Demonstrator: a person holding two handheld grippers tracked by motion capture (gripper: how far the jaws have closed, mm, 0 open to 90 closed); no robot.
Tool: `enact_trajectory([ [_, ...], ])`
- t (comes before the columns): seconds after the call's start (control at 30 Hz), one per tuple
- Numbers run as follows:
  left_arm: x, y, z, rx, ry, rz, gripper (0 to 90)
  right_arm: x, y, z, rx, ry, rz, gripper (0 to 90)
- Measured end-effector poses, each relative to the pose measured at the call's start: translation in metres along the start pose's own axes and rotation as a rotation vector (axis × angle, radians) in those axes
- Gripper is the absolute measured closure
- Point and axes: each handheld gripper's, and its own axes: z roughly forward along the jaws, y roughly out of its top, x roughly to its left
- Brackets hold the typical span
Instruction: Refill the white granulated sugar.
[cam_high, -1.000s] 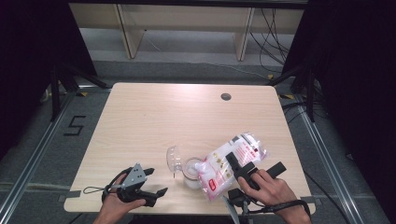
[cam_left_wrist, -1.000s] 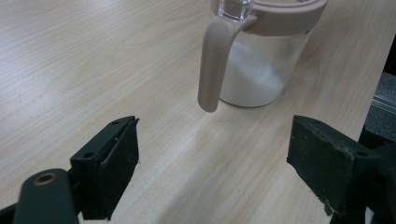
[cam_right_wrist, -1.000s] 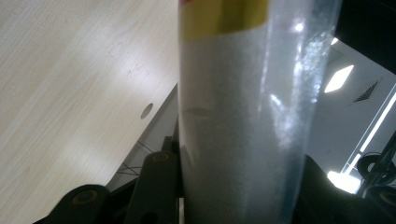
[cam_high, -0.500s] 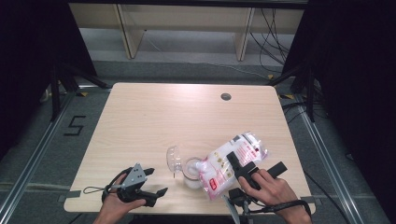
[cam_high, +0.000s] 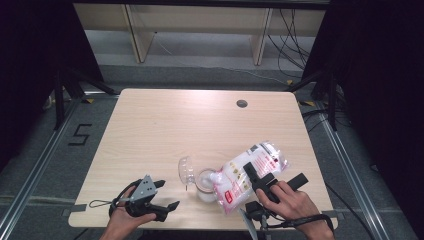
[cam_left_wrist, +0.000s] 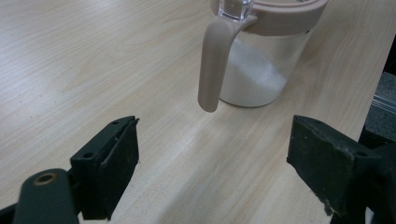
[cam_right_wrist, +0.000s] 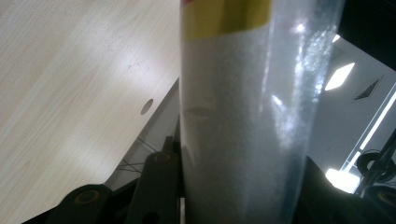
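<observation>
A clear plastic bag of white granules (cam_high: 252, 167) with red print lies tilted, its lower end over a clear jar (cam_high: 204, 182) near the table's front edge. My right gripper (cam_high: 257, 180) is shut on the bag; in the right gripper view the bag (cam_right_wrist: 243, 116) stands between the jaws of the right gripper (cam_right_wrist: 238, 186). The jar (cam_left_wrist: 254, 70) has a beige rim, a hanging beige latch (cam_left_wrist: 212, 60) and white granules inside. Its clear lid (cam_high: 186, 170) is flipped open to the left. My left gripper (cam_high: 167, 195) rests open left of the jar, and the left gripper (cam_left_wrist: 215, 172) holds nothing.
The light wooden table (cam_high: 165, 130) has a round cable hole (cam_high: 242, 103) at the back right. Its front edge runs just under both hands. Dark floor, rails and shelving legs surround the table.
</observation>
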Motion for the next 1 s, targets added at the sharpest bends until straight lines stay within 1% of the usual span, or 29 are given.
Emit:
enact_trajectory([
  [0.03, 0.0010, 0.0003, -0.0001, -0.001, -0.001, 0.017, 16.1, -0.0002, -0.0001, -0.0001, 0.000, 0.001, -0.001, 71.2],
  [0.17, 0.0007, 0.0003, 0.0001, -0.003, -0.004, 0.015, 16.1, -0.0004, -0.0005, -0.0005, -0.001, -0.001, 0.002, 71.4],
  [0.23, -0.0008, -0.0002, 0.0000, 0.000, 0.002, -0.012, 16.1, -0.0001, -0.0004, -0.0004, 0.000, 0.001, 0.001, 71.5],
  [0.27, -0.0007, -0.0002, 0.0000, 0.001, 0.002, -0.011, 16.1, 0.0000, -0.0005, -0.0003, -0.001, 0.003, 0.002, 71.5],
  [0.33, 0.0010, 0.0004, -0.0001, -0.001, -0.001, 0.018, 16.1, 0.0001, -0.0004, -0.0002, -0.001, 0.003, 0.002, 71.6],
  [0.37, -0.0007, -0.0002, 0.0000, 0.001, 0.003, -0.011, 16.1, 0.0000, -0.0004, 0.0000, -0.003, 0.005, 0.001, 71.7],
  [0.47, -0.0004, -0.0001, 0.0000, 0.001, 0.001, -0.005, 16.1, 0.0003, -0.0006, 0.0001, -0.003, 0.004, 0.005, 71.8],
  [0.53, -0.0010, -0.0002, 0.0001, -0.002, 0.000, -0.015, 16.1, 0.0004, -0.0007, 0.0004, -0.002, 0.005, 0.002, 71.9],
  [0.63, -0.0011, -0.0003, 0.0001, -0.003, -0.001, -0.016, 16.1, 0.0007, -0.0008, 0.0005, -0.002, 0.007, 0.004, 72.0],
  [0.73, -0.0007, -0.0002, 0.0000, 0.000, 0.001, -0.011, 16.1, 0.0009, -0.0007, 0.0003, -0.003, 0.007, 0.005, 72.0],
  [0.77, -0.0002, 0.0000, 0.0000, 0.001, 0.000, -0.002, 16.1, 0.0009, -0.0007, 0.0004, -0.003, 0.007, 0.005, 72.1],
  [0.8, 0.0009, 0.0004, -0.0002, 0.000, -0.001, 0.018, 16.1, 0.0008, -0.0008, 0.0004, -0.003, 0.008, 0.005, 72.1],
  [0.83, -0.0009, -0.0002, -0.0001, 0.001, 0.002, -0.014, 16.1, 0.0005, -0.0009, 0.0004, -0.004, 0.009, 0.004, 72.1],
  [0.87, -0.0011, -0.0002, 0.0002, -0.003, -0.001, -0.016, 16.1, 0.0004, -0.0010, 0.0003, -0.004, 0.009, 0.003, 72.1],
  [0.9, -0.0004, -0.0001, 0.0000, -0.001, 0.001, -0.007, 16.1, 0.0004, -0.0010, 0.0002, -0.003, 0.009, 0.003, 72.2],
  [1.0, -0.0011, -0.0001, -0.0001, -0.001, 0.001, -0.014, 16.1, 0.0002, -0.0014, -0.0001, -0.002, 0.009, 0.006, 72.2],
])
